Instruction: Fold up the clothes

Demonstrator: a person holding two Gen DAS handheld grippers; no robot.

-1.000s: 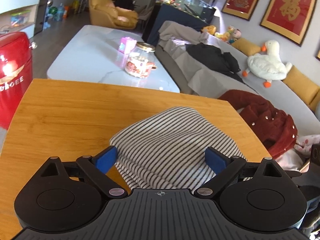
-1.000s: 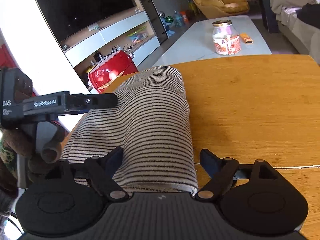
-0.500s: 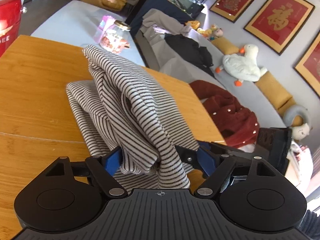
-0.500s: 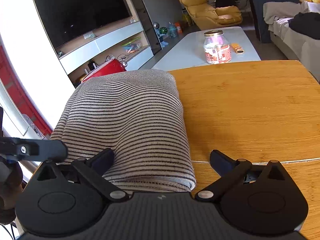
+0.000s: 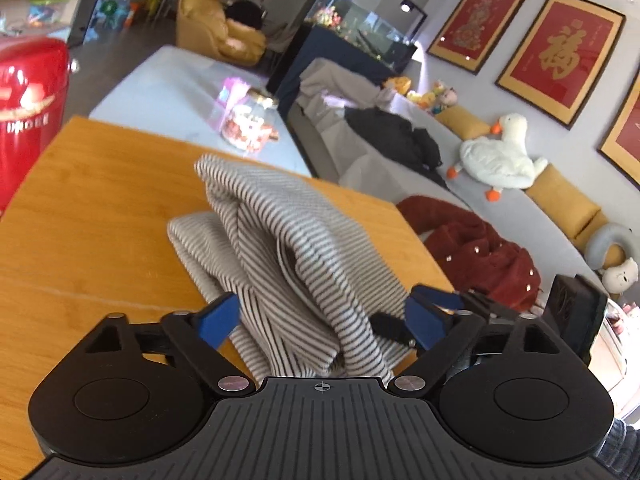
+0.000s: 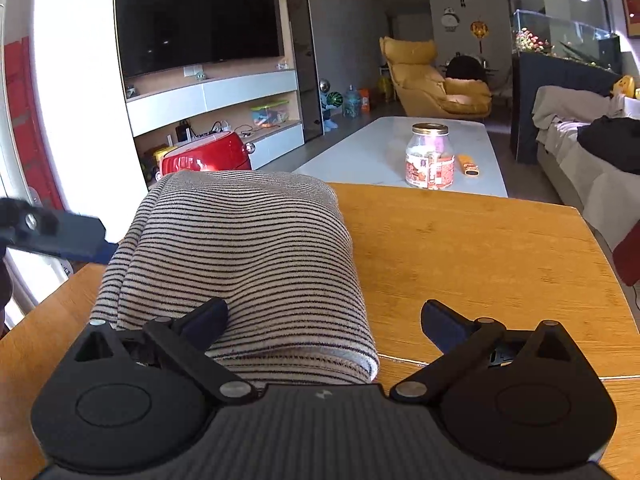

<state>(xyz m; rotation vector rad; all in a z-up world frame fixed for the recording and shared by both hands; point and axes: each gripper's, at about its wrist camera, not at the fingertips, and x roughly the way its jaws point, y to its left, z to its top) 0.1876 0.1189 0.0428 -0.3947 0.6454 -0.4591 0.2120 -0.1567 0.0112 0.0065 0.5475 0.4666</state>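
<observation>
Left gripper: jaws spread wide, gripping nothing; striped cloth bunches between them.
Right gripper: jaws wide apart, holding nothing; its left finger presses against the cloth's near fold.
Striped garment: folded bundle lying on the wooden table, just ahead of both jaws.
Jar: far beyond, on the white table.

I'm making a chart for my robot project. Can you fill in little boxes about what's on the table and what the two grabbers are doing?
garment: grey-and-black striped knit top, bunched, part folded
surface: orange wooden table
left gripper: open, fingers either side of the cloth
right gripper: open, over the cloth's near edge
behind: glass jar with gold lid on white coffee table
</observation>
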